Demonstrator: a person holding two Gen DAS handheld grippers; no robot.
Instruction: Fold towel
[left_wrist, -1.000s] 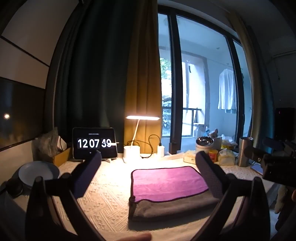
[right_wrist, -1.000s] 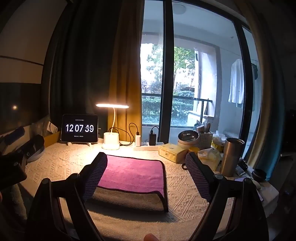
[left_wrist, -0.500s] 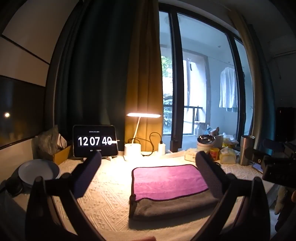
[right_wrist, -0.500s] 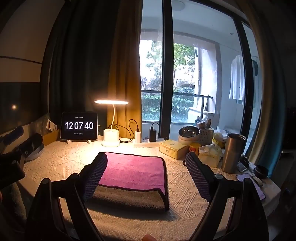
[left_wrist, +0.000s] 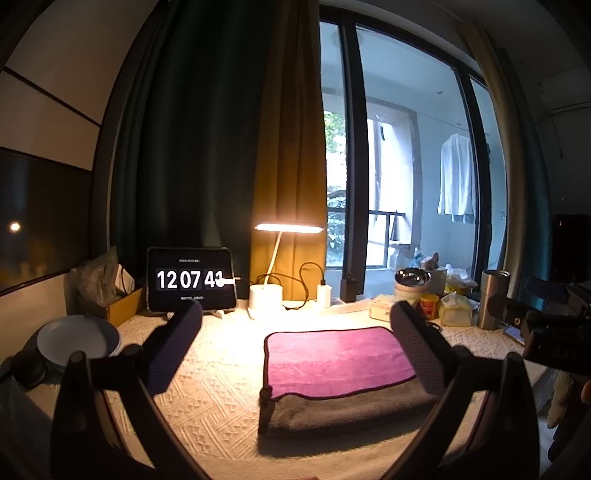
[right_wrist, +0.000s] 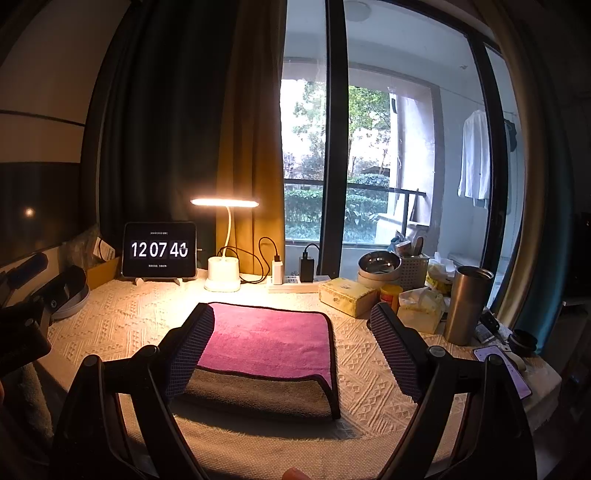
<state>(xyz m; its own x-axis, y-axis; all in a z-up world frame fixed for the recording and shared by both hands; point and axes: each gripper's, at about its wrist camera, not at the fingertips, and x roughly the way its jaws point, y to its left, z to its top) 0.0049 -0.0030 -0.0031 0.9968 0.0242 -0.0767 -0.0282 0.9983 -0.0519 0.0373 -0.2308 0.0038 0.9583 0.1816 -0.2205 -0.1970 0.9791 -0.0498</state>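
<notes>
A folded towel (left_wrist: 338, 360), magenta on top with a grey layer showing along its near edge, lies flat on the table; it also shows in the right wrist view (right_wrist: 266, 341). My left gripper (left_wrist: 295, 321) is open and empty, held above the table on the near side of the towel. My right gripper (right_wrist: 291, 325) is open and empty, also on the near side of the towel. Neither touches the towel. The right gripper body (left_wrist: 546, 332) shows at the right edge of the left wrist view.
A cream patterned tablecloth (right_wrist: 122, 317) covers the table. At the back stand a tablet clock (left_wrist: 190, 279), a lit desk lamp (left_wrist: 266, 295) and chargers. A plate (left_wrist: 75, 339) sits left. A steel tumbler (right_wrist: 467, 302), tissue packs, bowls and a phone (right_wrist: 502, 369) crowd the right.
Both grippers have drifted slightly back and up from the towel. The towel has not moved. The clock has ticked on.
</notes>
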